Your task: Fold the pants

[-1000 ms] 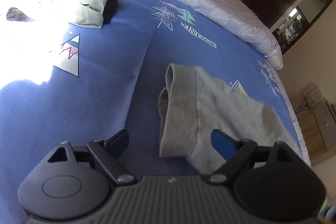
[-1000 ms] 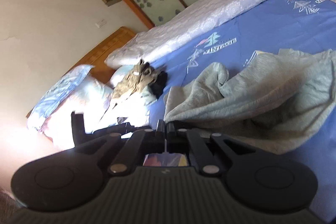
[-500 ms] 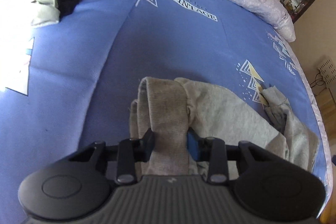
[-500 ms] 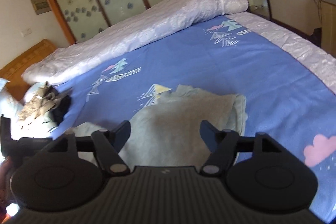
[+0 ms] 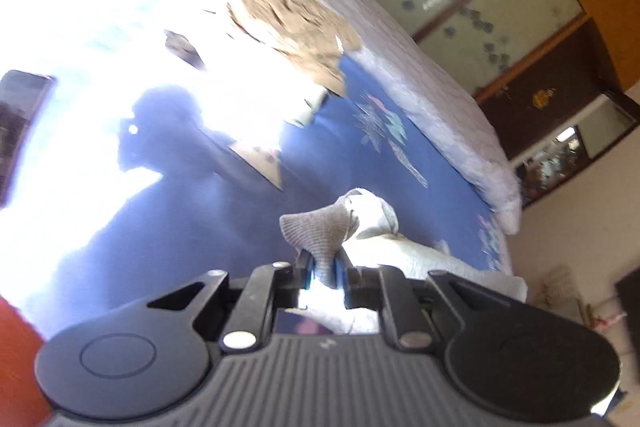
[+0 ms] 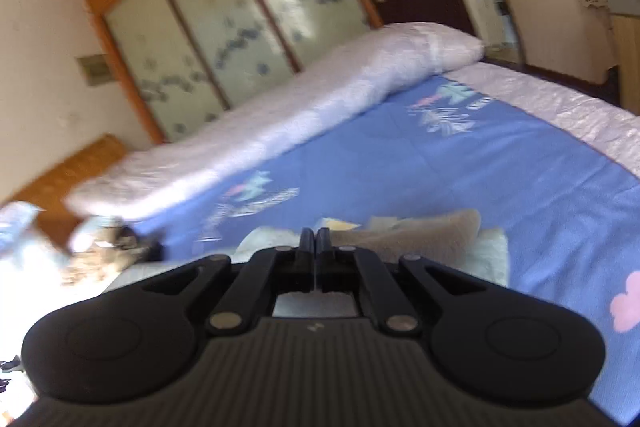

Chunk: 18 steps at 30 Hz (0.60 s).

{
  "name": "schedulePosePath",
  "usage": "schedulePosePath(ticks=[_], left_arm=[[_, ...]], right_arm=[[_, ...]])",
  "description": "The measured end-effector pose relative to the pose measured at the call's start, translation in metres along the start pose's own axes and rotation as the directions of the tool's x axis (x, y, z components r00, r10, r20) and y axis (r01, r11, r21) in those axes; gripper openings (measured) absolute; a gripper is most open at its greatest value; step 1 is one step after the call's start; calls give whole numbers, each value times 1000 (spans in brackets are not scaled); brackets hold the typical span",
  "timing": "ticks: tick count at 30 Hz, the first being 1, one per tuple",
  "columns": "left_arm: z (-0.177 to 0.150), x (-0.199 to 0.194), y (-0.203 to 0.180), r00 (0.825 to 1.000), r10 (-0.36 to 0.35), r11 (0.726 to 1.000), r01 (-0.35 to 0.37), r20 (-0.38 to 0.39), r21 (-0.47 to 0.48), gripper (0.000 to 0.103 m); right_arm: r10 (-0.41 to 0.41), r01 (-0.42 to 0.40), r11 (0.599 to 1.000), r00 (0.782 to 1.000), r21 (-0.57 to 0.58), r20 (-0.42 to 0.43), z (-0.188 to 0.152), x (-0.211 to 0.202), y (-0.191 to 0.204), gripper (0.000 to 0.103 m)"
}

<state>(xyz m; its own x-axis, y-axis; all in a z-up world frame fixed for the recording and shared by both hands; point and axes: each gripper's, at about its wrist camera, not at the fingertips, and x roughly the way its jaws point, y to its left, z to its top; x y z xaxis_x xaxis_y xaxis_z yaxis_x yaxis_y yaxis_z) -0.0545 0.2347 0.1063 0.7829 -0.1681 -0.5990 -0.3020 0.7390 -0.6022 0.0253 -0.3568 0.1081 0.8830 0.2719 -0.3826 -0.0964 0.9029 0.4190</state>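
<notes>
The left gripper [image 5: 323, 269] is clamped on the ribbed waistband of the grey sweatpants [image 5: 316, 231], the knit bunched up between its jaws and fanning out above them; the rest of the garment trails off to the right over the blue bedspread [image 5: 400, 163]. The right gripper [image 6: 315, 247] has its jaws pressed together with barely a slit between them — whether any cloth is caught there I cannot tell, since the view is blurred; the grey sweatpants [image 6: 416, 233] lie just beyond its tips, flat on the blue bedspread [image 6: 460, 163]. Farther up the bed a rumpled tan garment [image 5: 280, 15] sits on a sunlit patch near the pillows; a long pale lilac quilt roll [image 6: 304, 107] runs along the far edge — behind it, a wardrobe with frosted glass doors [image 6: 240, 23].
</notes>
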Motion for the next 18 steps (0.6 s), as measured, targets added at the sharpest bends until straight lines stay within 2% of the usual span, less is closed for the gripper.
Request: schedulePosePath(ticks=[2,4,6,8,9,10,11,12,15,17,18], left_arm=[[-7,-13,11,996,86,996,-87,35,19,11],[-14,-5,31,996,89,995,-90,-30,-51,12],[-25,12,40,989,118,989,-125,-89,-75,13],[-31,25,41,982,158,985,-164,-106,-54,14],[-31,28,41,981,159,984,-166,-109,-60,14],[-32,29,44,983,149,985,-157,-108,-73,14],[-33,30,43,985,140,986,-149,-104,-81,16],[-35,29,42,985,142,986,-149,-98,-78,19],[-39,28,38,985,156,985,-161,-80,-57,21],[-46,21,44,986,153,986,-157,-73,-58,21],[-49,19,46,986,151,986,-155,-69,-61,22]], right_arm=[[39,-42,999,992,-23,-118,-19,-6,0,4],[19,-29,999,970,-38,-241,-39,-1,0,6],[-65,38,994,960,-101,-274,-47,10,7,7],[-71,53,996,961,-76,-269,-38,23,9,8],[-72,59,997,966,-59,-249,-32,30,10,15],[-81,70,996,970,-56,-229,-26,39,13,38],[-100,89,994,974,-64,-205,-21,47,15,53],[-123,111,991,976,-77,-179,-14,58,18,73],[-211,191,970,969,-148,-132,-1,100,18,75],[-285,248,944,945,-219,-157,3,140,16,79],[-326,276,929,926,-246,-191,1,159,12,79]])
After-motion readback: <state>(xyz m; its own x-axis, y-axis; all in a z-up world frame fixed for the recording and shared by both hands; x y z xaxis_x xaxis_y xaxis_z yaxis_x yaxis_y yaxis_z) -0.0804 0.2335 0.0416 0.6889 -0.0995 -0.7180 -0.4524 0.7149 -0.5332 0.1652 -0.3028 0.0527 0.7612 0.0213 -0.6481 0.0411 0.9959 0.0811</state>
